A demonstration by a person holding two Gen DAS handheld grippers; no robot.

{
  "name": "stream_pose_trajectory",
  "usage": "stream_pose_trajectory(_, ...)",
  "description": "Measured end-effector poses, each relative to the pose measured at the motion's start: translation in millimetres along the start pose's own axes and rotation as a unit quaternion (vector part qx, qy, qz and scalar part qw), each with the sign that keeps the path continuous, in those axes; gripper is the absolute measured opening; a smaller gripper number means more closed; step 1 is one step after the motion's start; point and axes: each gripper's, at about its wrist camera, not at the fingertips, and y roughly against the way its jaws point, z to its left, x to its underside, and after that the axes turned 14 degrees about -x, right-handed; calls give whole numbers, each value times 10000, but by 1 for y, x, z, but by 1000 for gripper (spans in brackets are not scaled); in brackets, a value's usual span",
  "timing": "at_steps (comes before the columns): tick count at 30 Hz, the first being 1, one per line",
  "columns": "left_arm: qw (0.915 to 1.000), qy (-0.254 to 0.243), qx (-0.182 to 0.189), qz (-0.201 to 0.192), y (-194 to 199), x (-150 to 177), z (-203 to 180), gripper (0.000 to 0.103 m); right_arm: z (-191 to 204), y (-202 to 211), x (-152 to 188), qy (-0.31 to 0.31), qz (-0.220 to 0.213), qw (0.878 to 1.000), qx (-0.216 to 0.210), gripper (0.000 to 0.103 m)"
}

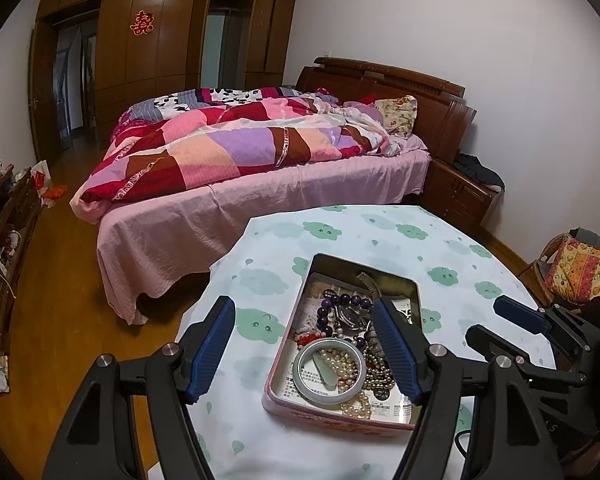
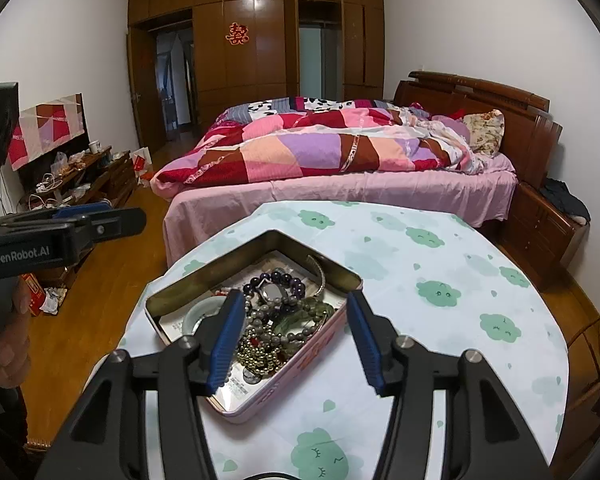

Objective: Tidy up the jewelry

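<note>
Jewelry [image 1: 346,350] tangled in rect. pink metal tin [image 1: 328,420], round clothed table [image 1: 452,248].

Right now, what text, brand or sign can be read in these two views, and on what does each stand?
"GenRobot.AI": on the left gripper, on the side of its body.
Red double-happiness sign "囍": on the wardrobe.
Print on the paper lining the tin: too small to read.
Red lettering on the tin's pink side: blurred, unreadable.
</note>
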Motion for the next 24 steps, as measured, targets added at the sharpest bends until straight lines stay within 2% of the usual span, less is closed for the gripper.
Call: stream_pose_trajectory(24,10000,-10,-22,27,-3,2,-1,71,0,2,-1,-44,-18,10000,-2,59)
